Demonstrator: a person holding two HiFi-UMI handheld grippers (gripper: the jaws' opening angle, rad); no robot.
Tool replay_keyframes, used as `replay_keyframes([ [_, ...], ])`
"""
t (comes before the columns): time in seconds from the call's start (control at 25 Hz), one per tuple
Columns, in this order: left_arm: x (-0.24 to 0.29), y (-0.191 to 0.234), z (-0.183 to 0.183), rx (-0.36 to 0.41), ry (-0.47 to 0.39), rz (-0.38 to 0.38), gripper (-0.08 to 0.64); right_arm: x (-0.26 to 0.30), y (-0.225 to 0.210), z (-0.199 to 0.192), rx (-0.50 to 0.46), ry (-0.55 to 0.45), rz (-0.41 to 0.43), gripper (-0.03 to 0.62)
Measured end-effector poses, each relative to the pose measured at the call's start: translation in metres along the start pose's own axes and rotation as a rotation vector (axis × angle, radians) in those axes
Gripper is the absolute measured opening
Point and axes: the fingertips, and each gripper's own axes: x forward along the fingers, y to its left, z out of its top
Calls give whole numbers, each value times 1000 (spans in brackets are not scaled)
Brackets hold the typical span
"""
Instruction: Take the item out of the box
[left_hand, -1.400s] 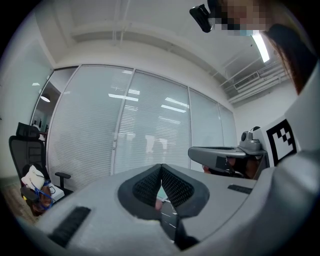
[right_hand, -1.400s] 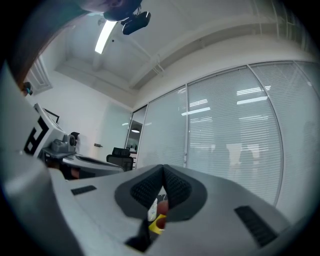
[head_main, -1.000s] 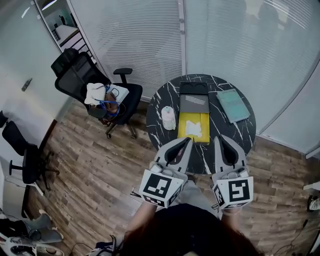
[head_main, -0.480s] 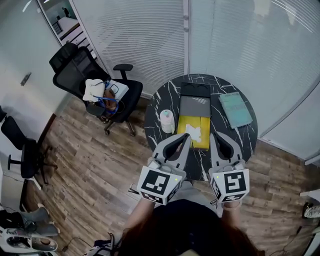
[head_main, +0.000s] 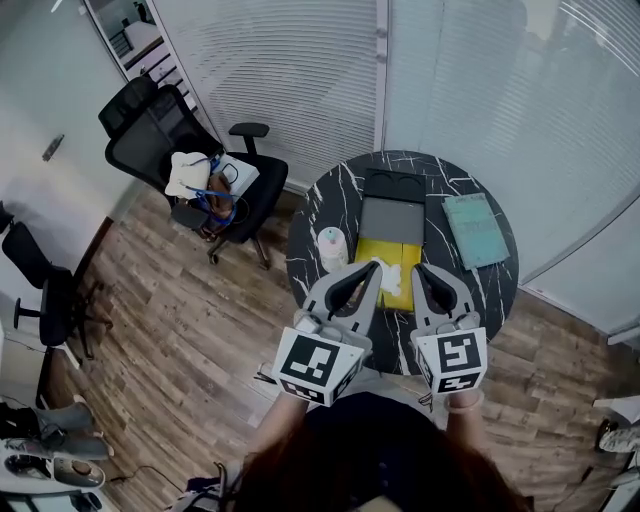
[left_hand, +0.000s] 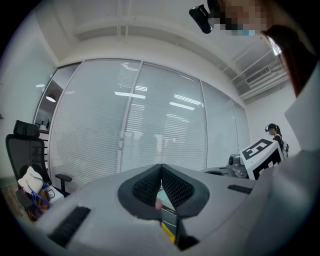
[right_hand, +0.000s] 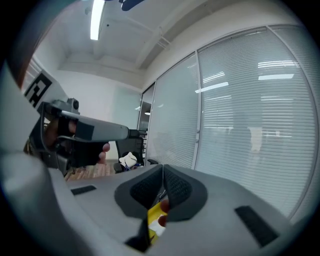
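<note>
An open box lies on the round black marble table (head_main: 310, 215). Its yellow inside (head_main: 392, 255) holds a white item (head_main: 390, 277), and a grey flap (head_main: 392, 218) and a black tray (head_main: 392, 183) lie beyond it. My left gripper (head_main: 374, 268) is shut, its tip at the box's near left edge. The right gripper (head_main: 421, 270) is shut too, at the near right edge. In the left gripper view the jaws (left_hand: 161, 168) meet over a yellow sliver. The right gripper view shows closed jaws (right_hand: 163, 169) above the yellow box (right_hand: 156, 216). Neither holds anything.
A white and pink roll (head_main: 332, 247) stands left of the box. A teal notebook (head_main: 477, 230) lies at the table's right. A black office chair (head_main: 195, 165) with clothes on it stands to the left on the wooden floor, with glass walls and blinds behind the table.
Both grippers have moved forward and closer together, so their tips now reach the near edge of the yellow box. The head view has shifted slightly.
</note>
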Motion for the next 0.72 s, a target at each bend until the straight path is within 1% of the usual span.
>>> replay_keyframes([
  [0.32, 23, 9, -5, -2, 16, 14, 26, 31, -9, -26, -27, 76, 61, 26],
  [0.72, 39, 21, -12, -8, 34, 44, 26, 59, -6, -67, -50, 178, 135, 26],
])
